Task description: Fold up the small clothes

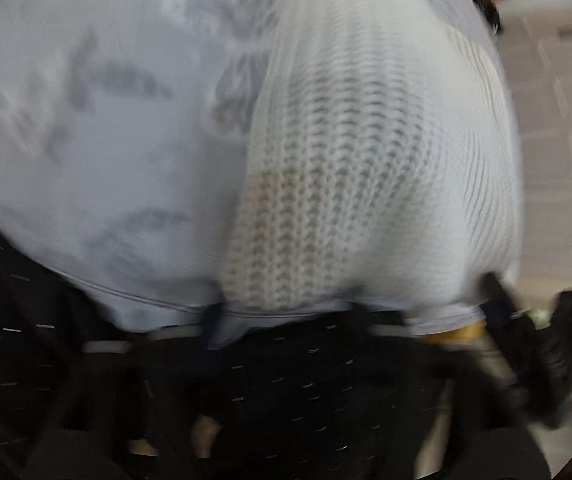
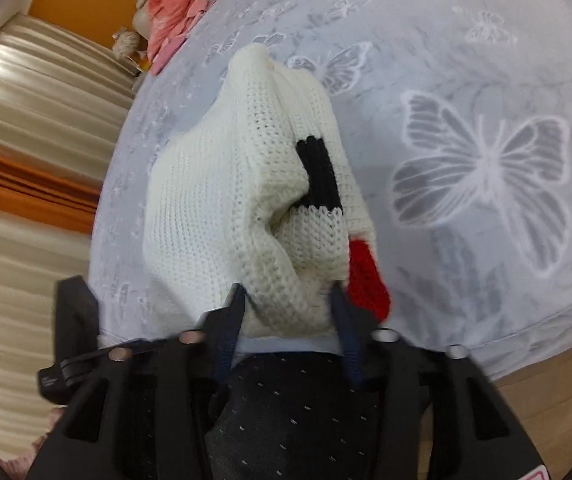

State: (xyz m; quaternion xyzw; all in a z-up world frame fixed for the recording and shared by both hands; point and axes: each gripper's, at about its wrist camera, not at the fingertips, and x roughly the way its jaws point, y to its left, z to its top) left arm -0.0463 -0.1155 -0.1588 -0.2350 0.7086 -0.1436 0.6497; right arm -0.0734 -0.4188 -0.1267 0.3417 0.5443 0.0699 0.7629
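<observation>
My right gripper [image 2: 289, 304] has its two dark blue fingers [image 2: 233, 320] on either side of a thick bunch of the white knit sweater [image 2: 222, 208], pinching it at the near edge of the bed. From that grip the knit rises away from me in a rumpled mound, with a black band [image 2: 319, 172] across one fold and a red patch [image 2: 367, 280] hanging just right of the fingers. The sweater lies on the pale grey bedspread [image 2: 465, 80], which is printed with large butterflies [image 2: 481, 184].

My left gripper [image 1: 286, 316] sits low in a heavily blurred view. I make out one fingertip [image 1: 214, 320] at the hem of the bedspread [image 1: 86, 152], but I cannot tell whether the jaws are spread or pressed together, or whether they hold cloth. The sweater [image 1: 349, 152] fills the space right above it, its ribbing close to the lens.

Farther out on the right-hand view, a pink garment [image 2: 178, 12] lies crumpled at the far corner of the bed, and cream curtains [image 2: 26, 152] with an orange stripe hang to the left.
</observation>
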